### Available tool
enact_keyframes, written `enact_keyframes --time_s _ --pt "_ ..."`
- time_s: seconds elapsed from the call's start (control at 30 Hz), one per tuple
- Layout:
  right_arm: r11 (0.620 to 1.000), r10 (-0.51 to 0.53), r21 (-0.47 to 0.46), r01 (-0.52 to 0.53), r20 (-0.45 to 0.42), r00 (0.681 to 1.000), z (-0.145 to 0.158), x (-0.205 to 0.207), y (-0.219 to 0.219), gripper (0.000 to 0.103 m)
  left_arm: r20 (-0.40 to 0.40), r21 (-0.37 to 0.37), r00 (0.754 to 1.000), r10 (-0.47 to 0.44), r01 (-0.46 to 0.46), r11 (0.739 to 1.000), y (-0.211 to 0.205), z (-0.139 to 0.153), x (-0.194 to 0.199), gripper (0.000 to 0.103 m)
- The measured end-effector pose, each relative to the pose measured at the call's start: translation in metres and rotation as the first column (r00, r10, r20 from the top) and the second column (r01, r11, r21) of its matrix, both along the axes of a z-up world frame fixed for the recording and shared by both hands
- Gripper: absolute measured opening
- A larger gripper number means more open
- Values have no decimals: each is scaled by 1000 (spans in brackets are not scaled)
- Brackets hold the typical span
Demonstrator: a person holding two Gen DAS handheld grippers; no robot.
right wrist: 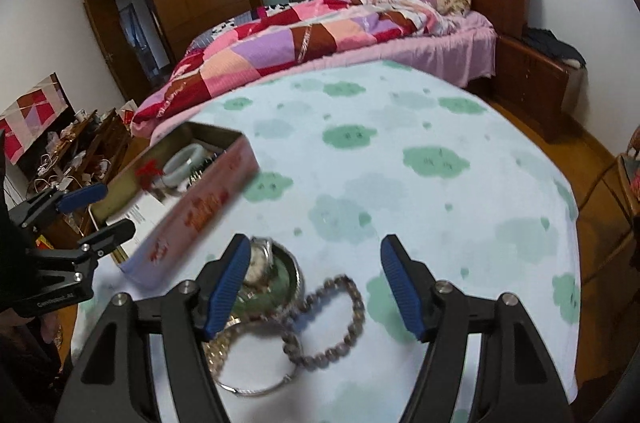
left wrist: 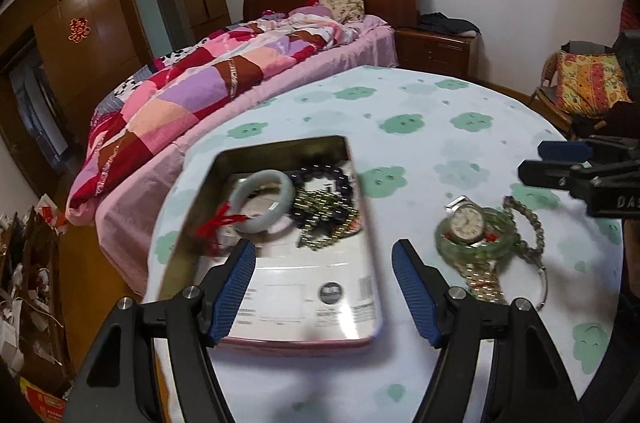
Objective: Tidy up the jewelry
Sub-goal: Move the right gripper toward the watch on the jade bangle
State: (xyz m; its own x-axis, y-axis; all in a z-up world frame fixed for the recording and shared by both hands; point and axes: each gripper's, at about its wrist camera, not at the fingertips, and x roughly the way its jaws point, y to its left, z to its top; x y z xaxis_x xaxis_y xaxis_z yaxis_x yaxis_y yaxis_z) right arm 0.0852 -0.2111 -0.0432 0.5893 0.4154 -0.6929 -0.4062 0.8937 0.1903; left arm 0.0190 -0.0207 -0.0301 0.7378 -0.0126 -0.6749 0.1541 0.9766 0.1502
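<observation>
An open metal tin [left wrist: 360,319] on the cloud-print tablecloth [left wrist: 420,143] holds a pale jade bangle [left wrist: 260,201] with a red tassel, a dark bead bracelet [left wrist: 324,179] and a green-gold bead strand [left wrist: 324,219]. My left gripper [left wrist: 324,247] hovers open over the tin's near half, with nothing between its fingers. To the right of the tin lie a watch [right wrist: 258,263] on a green bangle [right wrist: 288,283], a grey bead bracelet [right wrist: 340,323] and a thin silver bangle [right wrist: 256,387]. My right gripper [right wrist: 316,243] stands open just above this pile, holding nothing.
A bed with a patchwork quilt [left wrist: 192,95] lies beyond the table's far left edge. A wooden nightstand [left wrist: 436,51] stands behind the table and a chair with a yellow cushion [left wrist: 588,83] to the right. Clutter covers a low cabinet [right wrist: 76,151] on the left.
</observation>
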Motion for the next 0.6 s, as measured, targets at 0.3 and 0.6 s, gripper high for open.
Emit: enact_keyframes --time_s 0.3,0.6 --pt "1000 -15 3 16 -33 999 -17 -11 -13 70 -12 5 998 -60 60 998 -29 -6 -4 71" --pt "1000 -20 -3 20 -53 998 -27 -19 -20 70 -25 -6 994 -102 102 995 -51 -11 -3 71"
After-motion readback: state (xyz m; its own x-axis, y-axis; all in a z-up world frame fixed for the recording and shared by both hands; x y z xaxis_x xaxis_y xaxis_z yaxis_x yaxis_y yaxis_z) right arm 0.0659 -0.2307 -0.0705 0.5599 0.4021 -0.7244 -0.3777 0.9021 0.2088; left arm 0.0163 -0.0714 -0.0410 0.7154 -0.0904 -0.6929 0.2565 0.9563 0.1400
